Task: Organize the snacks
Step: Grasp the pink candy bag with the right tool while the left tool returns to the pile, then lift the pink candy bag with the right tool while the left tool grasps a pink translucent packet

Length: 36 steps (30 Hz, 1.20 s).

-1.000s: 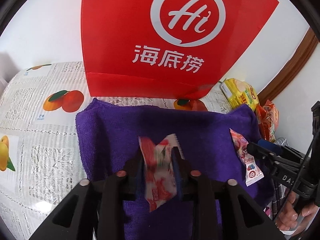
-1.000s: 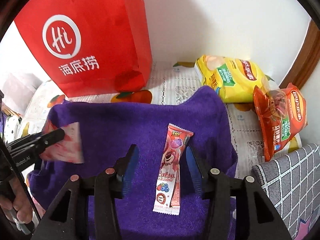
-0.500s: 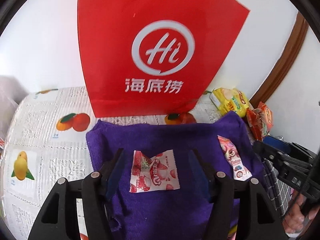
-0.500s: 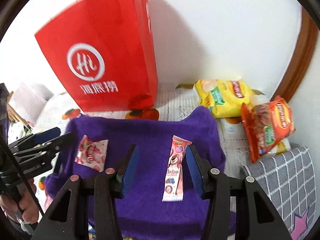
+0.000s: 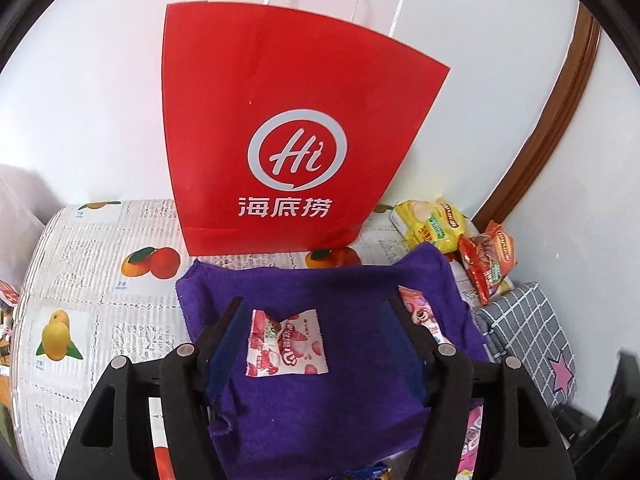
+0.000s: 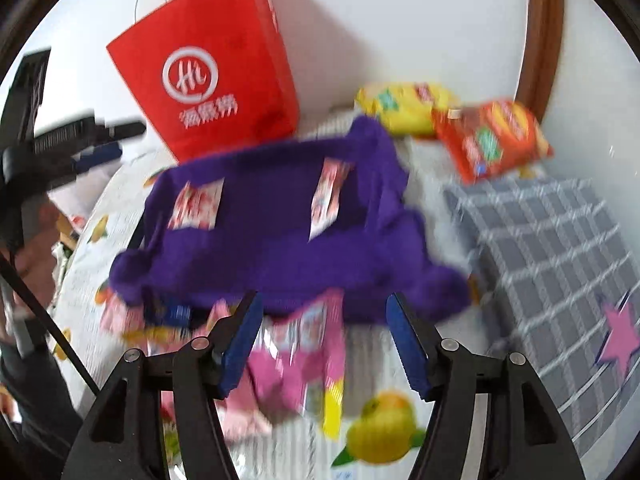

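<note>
Left wrist view angled down along its gripper (image 5: 316,340), close over purple terry towel (image 5: 320,400), facing red paper bag (image 5: 288,120) at tabletop's far edge, right wrist view blurred, farther back, sharing towel and bag

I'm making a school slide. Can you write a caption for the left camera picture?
Open left claw above a strawberry candy lying on a purple towel, red bag behind.
</note>
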{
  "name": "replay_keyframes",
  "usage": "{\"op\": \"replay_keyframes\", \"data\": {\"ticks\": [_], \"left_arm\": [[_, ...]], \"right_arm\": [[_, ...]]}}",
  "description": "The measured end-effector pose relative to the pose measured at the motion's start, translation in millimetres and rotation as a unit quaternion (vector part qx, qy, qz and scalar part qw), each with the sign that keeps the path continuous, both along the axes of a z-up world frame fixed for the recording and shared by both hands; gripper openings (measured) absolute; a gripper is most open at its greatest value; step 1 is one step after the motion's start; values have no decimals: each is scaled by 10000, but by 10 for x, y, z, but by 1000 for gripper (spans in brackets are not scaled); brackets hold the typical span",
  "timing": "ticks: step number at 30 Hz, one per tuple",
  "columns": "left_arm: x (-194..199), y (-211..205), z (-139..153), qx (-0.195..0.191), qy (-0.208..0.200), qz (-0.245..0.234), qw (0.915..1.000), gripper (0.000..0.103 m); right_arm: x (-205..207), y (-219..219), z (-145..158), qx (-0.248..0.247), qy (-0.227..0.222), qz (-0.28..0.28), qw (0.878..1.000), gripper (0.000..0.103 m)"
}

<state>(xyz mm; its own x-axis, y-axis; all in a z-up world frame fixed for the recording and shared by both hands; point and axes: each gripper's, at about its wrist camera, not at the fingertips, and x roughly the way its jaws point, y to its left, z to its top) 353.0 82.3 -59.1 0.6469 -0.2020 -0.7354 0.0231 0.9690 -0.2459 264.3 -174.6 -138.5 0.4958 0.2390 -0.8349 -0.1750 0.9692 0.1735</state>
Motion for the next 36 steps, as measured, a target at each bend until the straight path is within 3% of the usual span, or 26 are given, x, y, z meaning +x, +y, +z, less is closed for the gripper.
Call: {"op": "replay_keyframes", "data": {"ticks": [11, 14, 19, 26, 36], "left_arm": [[-89, -134, 94, 64, -79, -184, 9998, 68], [-138, -147, 125, 135, -74, -163, 9997, 68], [-299, -158, 104, 516, 30, -24, 9987, 68], [-798, 11, -114, 740, 382, 134, 9964, 68], [-1361, 333, -730, 587, 982, 452, 9924, 68]], "right_arm": [[-40, 246, -516, 27, 513, 336, 9981, 66], [-123, 228, -488, 342, 355, 422, 9979, 47], [-340, 88, -321, 18, 2, 246, 9997, 44], [-635, -246, -294, 98, -29, -101, 9999, 44], [-1007, -517, -410, 236, -89, -428, 9988, 44]]}}
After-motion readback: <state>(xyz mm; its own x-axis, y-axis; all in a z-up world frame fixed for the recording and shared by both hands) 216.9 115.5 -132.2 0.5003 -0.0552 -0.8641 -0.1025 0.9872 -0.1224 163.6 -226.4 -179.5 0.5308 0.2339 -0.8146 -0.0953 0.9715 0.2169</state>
